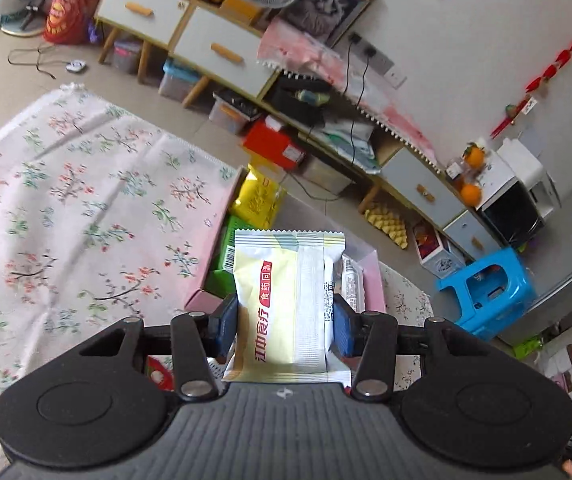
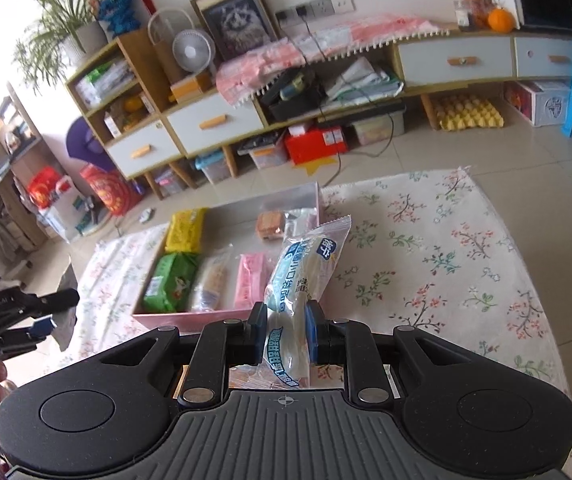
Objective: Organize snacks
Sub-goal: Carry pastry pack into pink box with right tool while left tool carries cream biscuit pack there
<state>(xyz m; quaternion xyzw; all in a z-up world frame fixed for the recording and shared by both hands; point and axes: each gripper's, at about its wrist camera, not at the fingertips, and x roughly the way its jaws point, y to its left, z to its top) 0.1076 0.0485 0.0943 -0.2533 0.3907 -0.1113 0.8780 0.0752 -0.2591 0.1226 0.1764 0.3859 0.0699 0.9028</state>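
My left gripper is shut on a cream and white snack packet with red lettering, held above the near end of the pink box. A yellow pack and a green pack lie in that box. In the right wrist view my right gripper is shut on a pale blue bread packet, raised over the near wall of the pink box. Inside lie a yellow pack, a green pack, a pink bar and other wrapped snacks. The left gripper shows at the far left, a hand below it.
A floral cloth covers the table under the box. Beyond it stand low white-drawer cabinets, storage bins on the tiled floor, a red box and a blue stool.
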